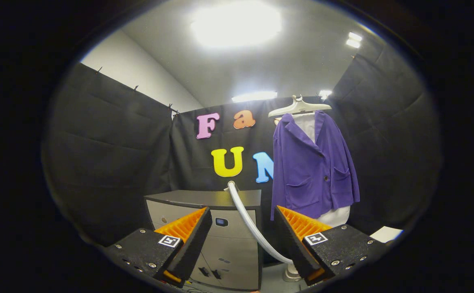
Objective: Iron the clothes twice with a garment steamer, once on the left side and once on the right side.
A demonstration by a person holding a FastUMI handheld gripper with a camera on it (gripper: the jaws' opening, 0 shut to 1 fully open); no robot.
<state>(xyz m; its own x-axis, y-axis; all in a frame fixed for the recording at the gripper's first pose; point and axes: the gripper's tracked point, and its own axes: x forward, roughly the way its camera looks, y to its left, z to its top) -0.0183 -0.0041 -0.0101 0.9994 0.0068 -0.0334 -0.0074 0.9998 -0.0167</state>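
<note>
Purple jacket [312, 167] hanging upright beyond the right finger, well ahead; white hose [249, 219] curving down between the fingers. Claw [243, 219] wide open, holding nothing.

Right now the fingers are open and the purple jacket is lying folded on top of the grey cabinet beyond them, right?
Not quite. The gripper view shows the purple jacket hanging on a hanger, beside the grey cabinet, not folded on top of it. The rest holds: the fingers are open, with the jacket beyond them.
</note>
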